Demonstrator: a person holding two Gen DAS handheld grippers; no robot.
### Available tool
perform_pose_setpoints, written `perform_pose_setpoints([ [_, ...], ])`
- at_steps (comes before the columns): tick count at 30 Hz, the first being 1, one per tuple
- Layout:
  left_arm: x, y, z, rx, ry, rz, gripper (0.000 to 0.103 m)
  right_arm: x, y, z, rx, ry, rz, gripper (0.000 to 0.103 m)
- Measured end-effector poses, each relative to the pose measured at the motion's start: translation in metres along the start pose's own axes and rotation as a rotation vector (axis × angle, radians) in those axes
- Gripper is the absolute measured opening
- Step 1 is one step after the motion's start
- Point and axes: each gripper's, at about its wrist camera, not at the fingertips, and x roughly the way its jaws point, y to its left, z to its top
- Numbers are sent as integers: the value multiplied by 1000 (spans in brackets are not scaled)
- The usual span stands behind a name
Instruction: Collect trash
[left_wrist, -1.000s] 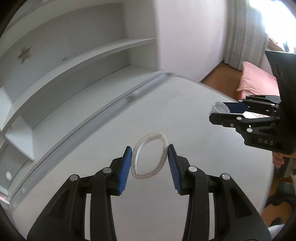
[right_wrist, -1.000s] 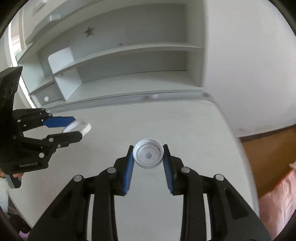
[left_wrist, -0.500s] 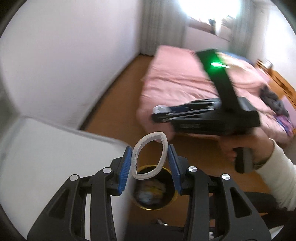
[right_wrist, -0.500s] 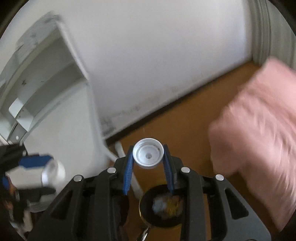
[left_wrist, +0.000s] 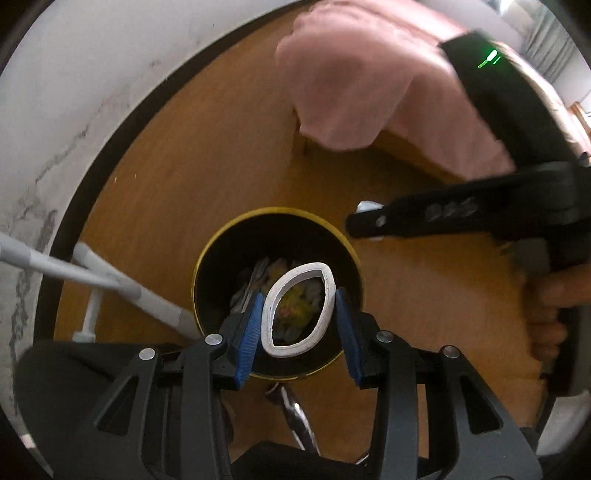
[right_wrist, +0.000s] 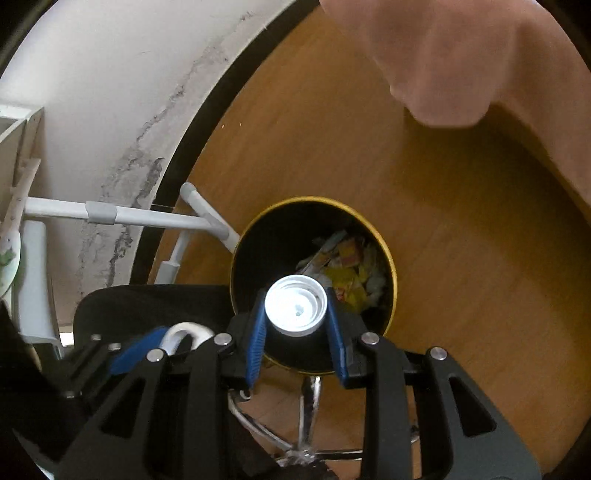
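Left tool (left_wrist: 298, 314): pointing steeply down, its blue pads pinching a white ring between them
White ring (left_wrist: 295, 308): a thin band squeezed into an oval, gripped on both sides, hanging right over the open mouth of the bin
Right tool (right_wrist: 295, 312): also aimed downward, pads pressed against either side of a white bottle cap
White bottle cap (right_wrist: 295, 305): round, hollow side facing the camera, held above the near part of the bin's opening
Bin (left_wrist: 207, 266): a round black can with a yellow rim, standing on the wooden floor; its rim shows in the right wrist view as well (right_wrist: 391, 266)
Trash in the bin (right_wrist: 351, 269): crumpled yellow and white wrappers and paper lying at the bottom
Right tool seen from the left (left_wrist: 364, 218): reaching in from the right side of the frame, near the bin's rim, a sliver of white showing at its tip; a hand (left_wrist: 554, 306) grips its handle
Left tool seen from the right (right_wrist: 166, 345): low on the left, a blue pad with the white ring beside it
Floor (left_wrist: 221, 147): warm brown wood
Bed (left_wrist: 369, 74): covered in pink, well apart from the bin
Wall (right_wrist: 110, 92): white, with dark cracked stains, a black skirting at its foot
White tube frame (right_wrist: 122, 216): beside the wall, just left of the bin
Chair base (right_wrist: 306, 413): chrome legs, below the bin in the frame
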Motion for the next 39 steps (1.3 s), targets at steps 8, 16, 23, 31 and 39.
perform_pose_setpoints([
  [8, 7, 1, -3, -9, 37, -38, 39, 11, 2, 1, -1, 34, 23, 30],
  [16, 4, 10, -6, -97, -6, -27, 92, 2, 0, 7, 26, -4, 26, 93],
  [23, -42, -25, -4, 3, -103, -48, 92, -72, -3, 13, 44, -191, -214, 93],
  [31, -248, -44, -11, 167, -553, -115, 95, -262, 110, -45, -19, -963, -664, 96],
  [39, -366, 120, -88, -295, -742, 306, 96, -230, 305, -58, -465, -903, -292, 96],
])
